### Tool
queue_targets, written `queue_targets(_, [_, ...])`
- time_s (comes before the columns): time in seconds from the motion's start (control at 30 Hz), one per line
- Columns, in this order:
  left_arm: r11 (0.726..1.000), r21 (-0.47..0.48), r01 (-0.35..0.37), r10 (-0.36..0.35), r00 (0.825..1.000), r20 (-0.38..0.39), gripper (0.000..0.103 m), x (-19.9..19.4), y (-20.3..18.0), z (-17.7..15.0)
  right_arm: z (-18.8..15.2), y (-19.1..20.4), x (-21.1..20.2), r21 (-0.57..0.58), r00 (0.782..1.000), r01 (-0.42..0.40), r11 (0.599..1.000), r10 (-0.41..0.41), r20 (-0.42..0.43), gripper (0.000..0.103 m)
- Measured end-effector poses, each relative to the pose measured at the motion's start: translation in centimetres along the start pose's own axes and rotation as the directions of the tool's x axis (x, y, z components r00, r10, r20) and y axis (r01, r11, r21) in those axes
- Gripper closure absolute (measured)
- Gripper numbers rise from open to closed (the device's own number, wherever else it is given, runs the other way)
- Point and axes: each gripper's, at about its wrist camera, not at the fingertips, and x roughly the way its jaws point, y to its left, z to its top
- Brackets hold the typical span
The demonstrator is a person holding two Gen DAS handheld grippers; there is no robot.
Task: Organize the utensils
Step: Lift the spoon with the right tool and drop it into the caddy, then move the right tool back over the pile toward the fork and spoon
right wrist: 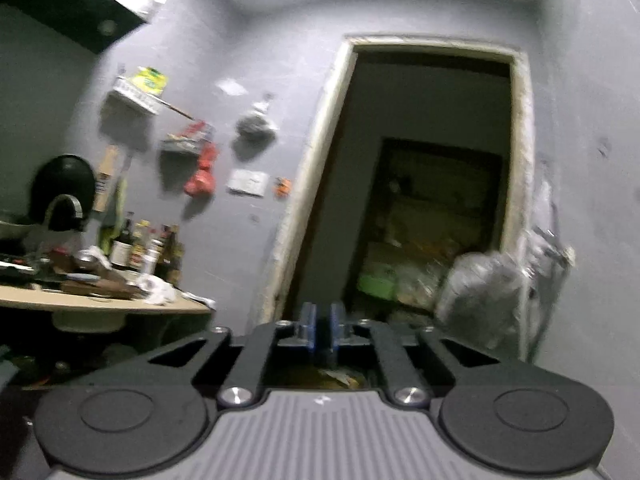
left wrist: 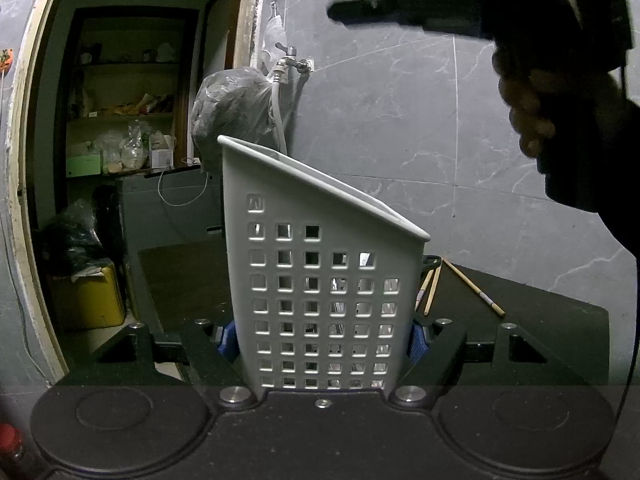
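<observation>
In the left wrist view a white perforated utensil holder (left wrist: 320,288) stands upright on a dark table (left wrist: 540,304). My left gripper (left wrist: 322,340) is shut on the holder, its blue pads (left wrist: 226,340) pressed on both sides. Wooden chopsticks (left wrist: 474,288) lie on the table behind the holder to the right. My right gripper (left wrist: 420,0) appears high at the top right, held in a hand. In the right wrist view my right gripper (right wrist: 323,330) is raised and points at a doorway; its blue pads (right wrist: 308,326) are nearly together with nothing between them.
A tap with a hose (left wrist: 288,64) and a plastic bag (left wrist: 232,108) hang on the tiled wall behind the holder. A doorway (right wrist: 424,184) leads to cluttered shelves. A counter (right wrist: 100,300) with bottles is at the left of the right wrist view.
</observation>
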Motion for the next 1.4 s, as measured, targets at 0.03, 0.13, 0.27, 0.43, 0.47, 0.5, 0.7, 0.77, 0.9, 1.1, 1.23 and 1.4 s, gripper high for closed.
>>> queue_targets(0.03, [1.000, 0.000, 0.000, 0.000, 1.000, 0.000, 0.027, 0.0, 0.0, 0.0, -0.3, -0.6, 0.1, 0.014, 1.000, 0.026, 1.000, -0.026, -0.015, 0.071])
queue_targets(0.13, [1.000, 0.001, 0.001, -0.001, 1.000, 0.000, 0.027, 0.0, 0.0, 0.0, -1.9, -2.8, 0.7, 0.034, 0.993, 0.095, 0.995, -0.092, -0.080, 0.055])
queue_targets(0.27, [1.000, 0.001, 0.000, 0.000, 1.000, 0.000, 0.027, 0.0, 0.0, 0.0, -5.1, -6.0, 2.0, 0.067, 0.966, 0.181, 0.981, -0.165, -0.198, 0.036])
queue_targets(0.43, [1.000, 0.001, 0.000, 0.000, 1.000, 0.000, 0.027, 0.0, 0.0, 0.0, -9.9, -9.5, 3.8, 0.085, 0.907, 0.287, 0.954, -0.242, -0.343, 0.026])
queue_targets(0.47, [1.000, 0.001, 0.000, 0.000, 1.000, 0.000, 0.027, 0.0, 0.0, 0.0, -11.2, -10.3, 4.1, 0.098, 0.890, 0.316, 0.944, -0.259, -0.376, 0.026])
queue_targets(0.5, [1.000, 0.002, 0.000, 0.000, 1.000, 0.000, 0.027, 0.0, 0.0, 0.0, -12.3, -11.0, 4.5, 0.115, 0.871, 0.343, 0.932, -0.270, -0.410, 0.026])
queue_targets(0.7, [1.000, 0.009, 0.000, 0.000, 1.000, -0.002, 0.027, 0.2, -0.1, 0.2, -18.8, -14.3, 7.4, 0.173, 0.803, 0.333, 0.927, -0.183, -0.567, 0.024])
queue_targets(0.77, [1.000, 0.010, 0.000, 0.000, 1.000, -0.003, 0.027, 0.3, -0.2, 0.2, -20.5, -15.0, 8.0, 0.191, 0.793, 0.311, 0.931, -0.144, -0.592, 0.015])
queue_targets(0.9, [1.000, 0.010, 0.003, -0.003, 1.000, -0.004, 0.027, 0.4, -0.2, 0.3, -22.1, -15.9, 9.2, 0.199, 0.779, 0.291, 0.936, -0.111, -0.617, 0.005])
queue_targets(1.1, [1.000, 0.011, 0.002, -0.002, 1.000, -0.004, 0.027, 0.4, -0.2, 0.3, -22.3, -16.4, 11.4, 0.188, 0.759, 0.259, 0.947, -0.079, -0.646, 0.003])
queue_targets(1.23, [1.000, 0.010, 0.003, -0.003, 1.000, -0.003, 0.027, 0.4, -0.2, 0.3, -22.1, -16.3, 11.8, 0.193, 0.758, 0.239, 0.952, -0.059, -0.650, 0.002])
queue_targets(1.4, [1.000, 0.010, 0.002, -0.002, 1.000, -0.003, 0.027, 0.4, -0.2, 0.3, -22.4, -16.2, 12.5, 0.187, 0.745, 0.210, 0.960, -0.033, -0.667, 0.001])
